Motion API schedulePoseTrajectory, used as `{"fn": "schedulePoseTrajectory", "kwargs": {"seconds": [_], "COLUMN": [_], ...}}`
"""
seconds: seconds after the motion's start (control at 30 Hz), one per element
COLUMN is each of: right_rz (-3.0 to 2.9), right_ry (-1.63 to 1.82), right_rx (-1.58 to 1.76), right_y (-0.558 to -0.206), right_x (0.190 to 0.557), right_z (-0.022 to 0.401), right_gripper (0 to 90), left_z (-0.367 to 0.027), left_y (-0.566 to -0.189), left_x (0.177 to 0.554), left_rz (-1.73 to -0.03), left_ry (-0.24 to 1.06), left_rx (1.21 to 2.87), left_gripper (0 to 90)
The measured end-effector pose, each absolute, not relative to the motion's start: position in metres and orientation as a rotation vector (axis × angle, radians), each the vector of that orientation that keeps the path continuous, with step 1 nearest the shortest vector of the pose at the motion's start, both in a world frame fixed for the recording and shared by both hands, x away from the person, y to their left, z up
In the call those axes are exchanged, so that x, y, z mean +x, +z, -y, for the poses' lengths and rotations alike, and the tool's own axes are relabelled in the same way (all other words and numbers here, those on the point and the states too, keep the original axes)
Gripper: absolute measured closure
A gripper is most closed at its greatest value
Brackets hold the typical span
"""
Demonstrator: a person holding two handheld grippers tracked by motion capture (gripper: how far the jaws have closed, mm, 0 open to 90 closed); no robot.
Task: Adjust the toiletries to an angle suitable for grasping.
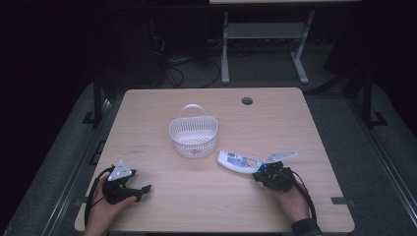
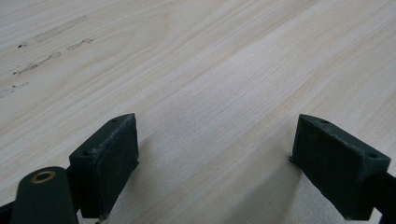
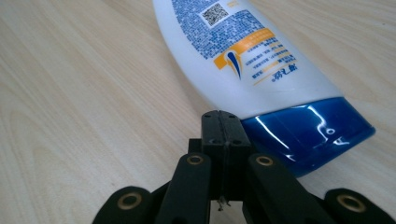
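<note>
1. High view: left gripper (image 1: 129,186) rests on the pale wooden table (image 1: 162,206), well apart from the white perforated basket (image 1: 193,133); right gripper (image 1: 263,173) sits at the blue-capped end of the bottle (image 1: 237,162), which lies flat just right of the basket.
2. Left gripper view: jaws spread wide, nothing between them.
3. Right gripper view: jaws pressed together, empty, touching the glossy cap (image 3: 306,133). Guessing a nudge would just skid that slick curved plastic away.

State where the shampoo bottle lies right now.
In the high view, the shampoo bottle lies flat on the table's right half, between the white basket and the right hand-held gripper.
</note>
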State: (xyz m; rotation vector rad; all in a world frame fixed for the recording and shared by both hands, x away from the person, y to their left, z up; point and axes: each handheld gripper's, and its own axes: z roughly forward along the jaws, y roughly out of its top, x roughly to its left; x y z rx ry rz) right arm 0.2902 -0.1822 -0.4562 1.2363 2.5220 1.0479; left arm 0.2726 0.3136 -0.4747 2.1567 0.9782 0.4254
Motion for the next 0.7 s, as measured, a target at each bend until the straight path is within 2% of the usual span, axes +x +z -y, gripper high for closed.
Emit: {"fn": "schedulePoseTrajectory", "kwargs": {"seconds": [0.7], "right_rz": [-2.459], "right_ry": [1.004], "right_rx": [1.309], "right_y": [-0.462], "right_x": [0.313], "right_z": [0.198], "right_gripper": [89.5], "left_z": [-0.313], "left_y": [-0.475], "left_x": [0.273], "left_rz": [-0.975], "left_ry": [0.427], "left_rx": [2.160], "left_gripper": [13.5]}}
